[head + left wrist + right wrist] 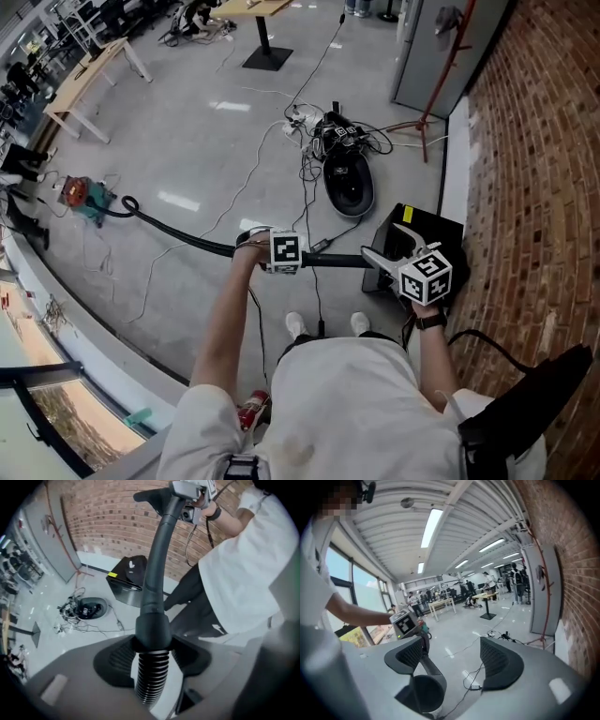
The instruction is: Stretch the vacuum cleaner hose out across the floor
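Your left tongs (152,654) are clamped on the vacuum hose (151,681) at its cuff (151,627); your right tongs (454,660) stand apart, the hose's rigid end (424,693) loose by one jaw — it could drop and twist the hose free.

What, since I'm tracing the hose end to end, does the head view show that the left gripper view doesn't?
Only the head view: the hose running across the floor to a red and teal machine. Only the left gripper view: the left gripper's fingers closed on the hose where its ribbed part meets a smooth cuff. Both: the rigid tube leading to the right gripper, the brick wall, the black box.
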